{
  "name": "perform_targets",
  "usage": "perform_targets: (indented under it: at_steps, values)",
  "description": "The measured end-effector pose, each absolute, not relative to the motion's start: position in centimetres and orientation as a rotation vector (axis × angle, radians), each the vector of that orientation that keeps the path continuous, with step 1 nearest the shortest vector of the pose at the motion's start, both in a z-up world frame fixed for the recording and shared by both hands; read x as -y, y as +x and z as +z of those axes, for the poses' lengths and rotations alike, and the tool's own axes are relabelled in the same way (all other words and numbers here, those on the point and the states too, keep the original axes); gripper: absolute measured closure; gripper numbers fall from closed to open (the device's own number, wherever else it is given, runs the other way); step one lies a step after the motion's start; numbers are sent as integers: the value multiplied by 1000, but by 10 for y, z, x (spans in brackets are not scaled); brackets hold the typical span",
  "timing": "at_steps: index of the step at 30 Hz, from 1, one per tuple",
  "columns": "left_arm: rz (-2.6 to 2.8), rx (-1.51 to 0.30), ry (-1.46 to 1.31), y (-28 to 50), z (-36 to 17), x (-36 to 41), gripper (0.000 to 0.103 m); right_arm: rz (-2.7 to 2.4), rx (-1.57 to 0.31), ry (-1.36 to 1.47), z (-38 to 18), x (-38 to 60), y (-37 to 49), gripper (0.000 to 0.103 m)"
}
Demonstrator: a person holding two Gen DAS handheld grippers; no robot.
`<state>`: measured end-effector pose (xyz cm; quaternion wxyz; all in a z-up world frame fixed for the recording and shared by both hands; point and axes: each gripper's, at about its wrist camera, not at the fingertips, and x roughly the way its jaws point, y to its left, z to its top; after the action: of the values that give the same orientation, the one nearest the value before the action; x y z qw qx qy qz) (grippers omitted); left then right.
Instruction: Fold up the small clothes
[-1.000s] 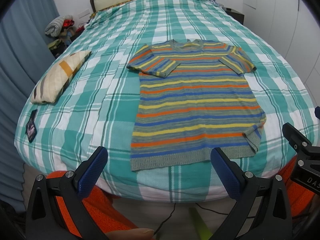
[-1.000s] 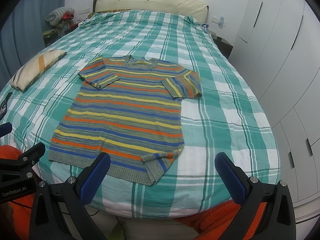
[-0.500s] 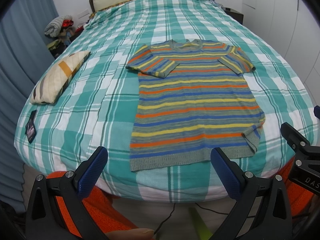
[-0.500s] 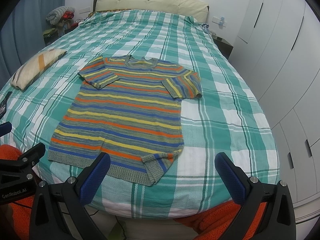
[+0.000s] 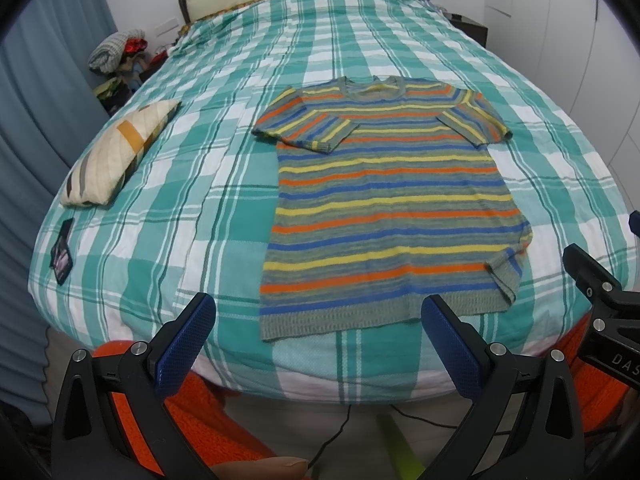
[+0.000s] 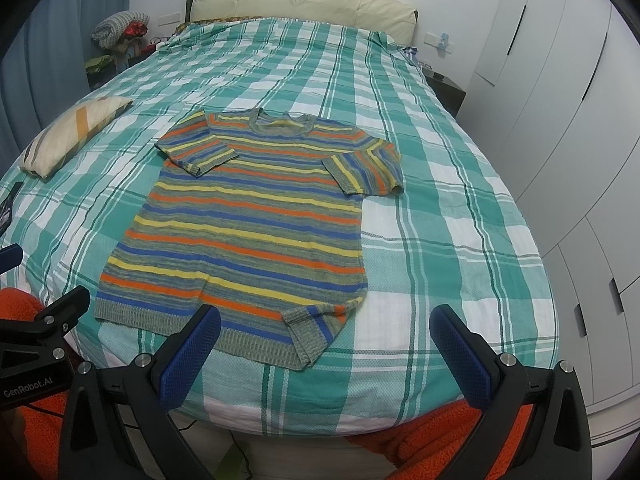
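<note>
Striped sweater (image 5: 384, 204) lies flat and face up on the bed (image 5: 224, 184), hem at the near edge, collar toward the far headboard (image 6: 304, 2). Both short sleeves folded in over the chest; near right hem corner flipped up in a small fold. Stripes orange, yellow, blue on grey-green.

Left gripper (image 5: 318, 344) hangs off the near edge of the bed, blue pads spread wide, nothing between them, just short of the hem. Right gripper (image 6: 324, 348) likewise near the hem on the right side, fingers wide apart and empty, left pad overlapping the hem in view; contact cannot be told.

Writing: "GenRobot.AI" on the left gripper's body as seen in the right wrist view; "DAS" on the right gripper's body at the edge of the left wrist view, rest cut off.

Cream pillow (image 5: 116, 156) with tan and dark stripes on the left side of the bed. Small dark flat item (image 5: 62, 256) near the left edge, maybe a phone or card, too small to read. Pile of clothes (image 6: 120, 30) far left beside the bed. White wardrobe (image 6: 560, 80) on the right. Orange fuzzy fabric (image 6: 432, 432) below the grippers.
</note>
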<state>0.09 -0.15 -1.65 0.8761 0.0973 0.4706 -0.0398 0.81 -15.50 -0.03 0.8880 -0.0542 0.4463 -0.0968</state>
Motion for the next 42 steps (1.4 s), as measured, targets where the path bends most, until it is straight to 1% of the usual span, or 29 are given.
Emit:
perform_targets:
  at_steps: [29, 33, 36, 38, 40, 42]
  values:
    - [-84, -984, 204, 1, -17, 2, 0, -203, -937, -117, -4, 164, 4, 0]
    - [-76, -981, 211, -2, -20, -1, 0, -184, -914, -107, -6, 166, 5, 0]
    - [-60, -978, 202, -3, -25, -11, 0, -142, -818, -37, -12, 202, 14, 0]
    - [-40, -985, 189, 2, -30, -20, 0, -186, -783, -46, -25, 248, 36, 0]
    - [-28, -1001, 170, 5, -34, -26, 0, -199, -814, -88, -38, 278, 66, 0]
    - [-23, -1023, 151, 9, -37, -28, 0, -142, -904, -124, -56, 300, 107, 1]
